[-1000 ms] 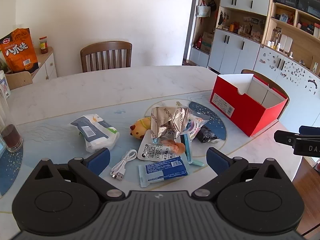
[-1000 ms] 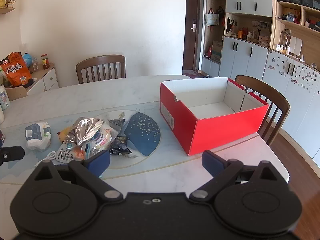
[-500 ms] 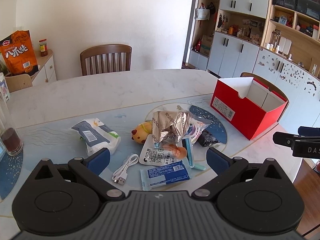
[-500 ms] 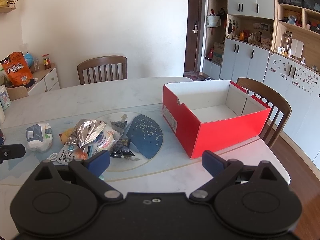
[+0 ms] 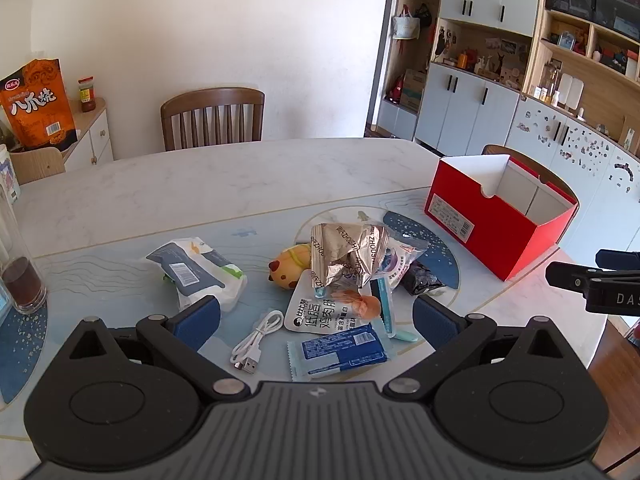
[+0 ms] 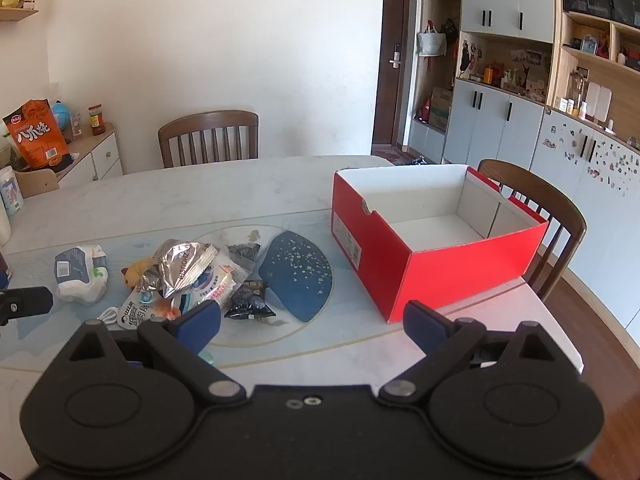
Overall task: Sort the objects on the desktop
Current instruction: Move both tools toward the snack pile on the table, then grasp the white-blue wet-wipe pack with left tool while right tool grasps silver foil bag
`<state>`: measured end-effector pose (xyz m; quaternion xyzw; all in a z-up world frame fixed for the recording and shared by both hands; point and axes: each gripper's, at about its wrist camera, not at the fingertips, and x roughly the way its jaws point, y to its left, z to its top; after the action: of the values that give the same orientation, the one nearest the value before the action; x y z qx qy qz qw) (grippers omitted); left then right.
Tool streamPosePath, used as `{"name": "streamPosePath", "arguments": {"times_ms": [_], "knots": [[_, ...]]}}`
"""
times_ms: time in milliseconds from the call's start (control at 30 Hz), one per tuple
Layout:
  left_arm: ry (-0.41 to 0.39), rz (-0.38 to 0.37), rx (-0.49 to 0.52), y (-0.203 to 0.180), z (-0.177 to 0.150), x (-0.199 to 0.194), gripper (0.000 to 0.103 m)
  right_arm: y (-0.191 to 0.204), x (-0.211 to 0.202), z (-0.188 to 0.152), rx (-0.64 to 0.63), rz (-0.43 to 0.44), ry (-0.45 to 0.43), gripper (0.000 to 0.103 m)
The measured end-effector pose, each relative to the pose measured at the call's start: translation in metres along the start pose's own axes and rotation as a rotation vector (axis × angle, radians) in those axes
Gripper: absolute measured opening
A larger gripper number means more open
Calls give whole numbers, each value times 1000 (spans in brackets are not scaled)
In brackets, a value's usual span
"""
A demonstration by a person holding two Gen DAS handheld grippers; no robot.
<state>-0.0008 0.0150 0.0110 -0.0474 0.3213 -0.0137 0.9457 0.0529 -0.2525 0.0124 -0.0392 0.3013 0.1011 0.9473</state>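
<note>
A heap of small items lies mid-table: a crumpled silver foil bag (image 5: 346,254) (image 6: 180,268), a yellow plush toy (image 5: 290,266), a white snack pouch (image 5: 322,314), a blue wrapped bar (image 5: 340,350), a white USB cable (image 5: 256,338), a tissue pack (image 5: 198,272) (image 6: 82,272) and a dark sachet (image 6: 250,300). An empty red box (image 6: 432,240) (image 5: 500,216) stands to the right. My left gripper (image 5: 316,320) hovers open above the near side of the heap. My right gripper (image 6: 312,320) is open in front of the box, holding nothing.
The marble table (image 5: 200,184) carries a glass of dark liquid (image 5: 22,280) at the left edge. Wooden chairs stand at the far side (image 6: 208,138) and behind the box (image 6: 556,216). A sideboard with an orange snack bag (image 6: 38,134) stands at far left.
Both views have drawn back and risen slightly, so the heap and box sit a little further off. Nothing on the table has moved.
</note>
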Motion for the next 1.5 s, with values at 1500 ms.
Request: {"name": "streamPosePath", "arguments": {"times_ms": [1500], "knots": [[-34, 183, -88, 58, 20, 58, 103, 51, 64, 33, -167, 234, -39, 96]]}}
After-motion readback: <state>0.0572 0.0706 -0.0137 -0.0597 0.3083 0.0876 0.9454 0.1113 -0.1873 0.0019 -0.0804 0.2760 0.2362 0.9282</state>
